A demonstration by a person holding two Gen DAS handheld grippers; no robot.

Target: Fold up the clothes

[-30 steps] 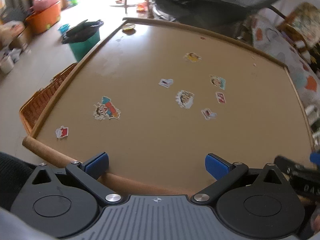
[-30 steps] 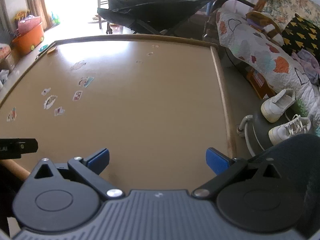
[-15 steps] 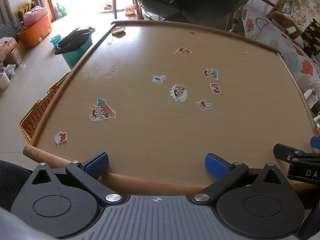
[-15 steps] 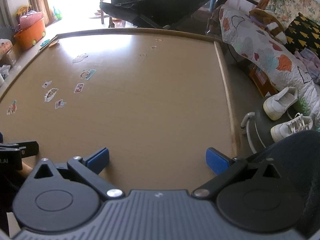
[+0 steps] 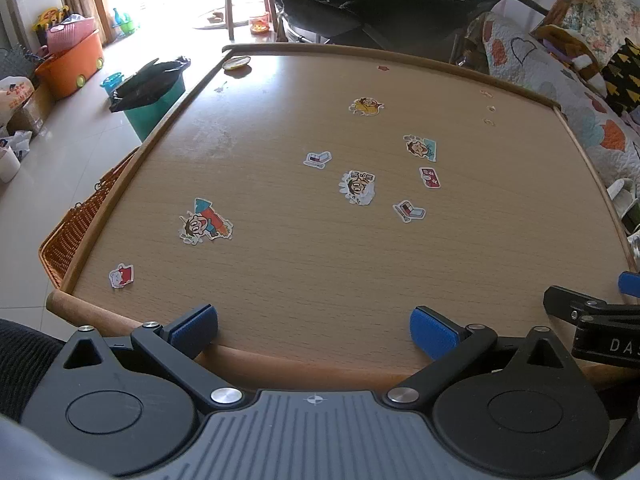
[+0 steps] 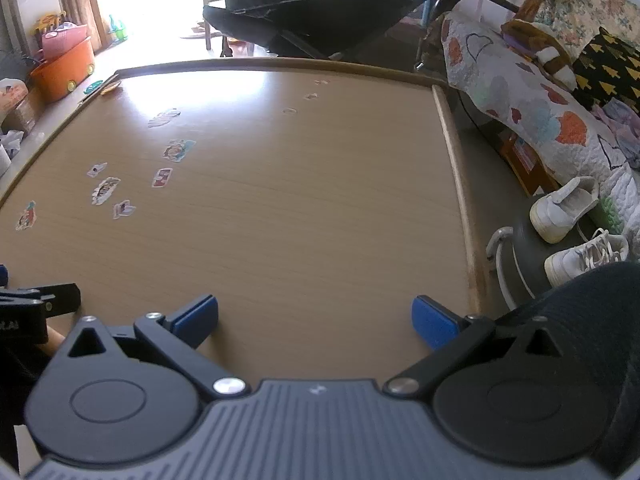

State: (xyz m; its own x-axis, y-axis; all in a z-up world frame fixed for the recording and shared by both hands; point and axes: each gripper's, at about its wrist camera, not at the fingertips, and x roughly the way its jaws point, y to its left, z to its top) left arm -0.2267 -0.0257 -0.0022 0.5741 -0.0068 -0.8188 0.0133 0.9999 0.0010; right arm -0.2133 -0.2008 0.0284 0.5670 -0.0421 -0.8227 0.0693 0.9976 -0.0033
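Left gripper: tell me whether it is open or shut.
Open. The left gripper has its two blue pads wide apart over the table's near edge, with nothing between them.

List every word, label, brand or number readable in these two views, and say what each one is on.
"DA", cut off by the frame edge: white letters on the black body of the right gripper, seen from the left wrist view.
"AI", partly cut off and faint: on the left gripper, in the right wrist view.
Stickers on the table: any print too small to read.
Bag on the floor: red print, unreadable.
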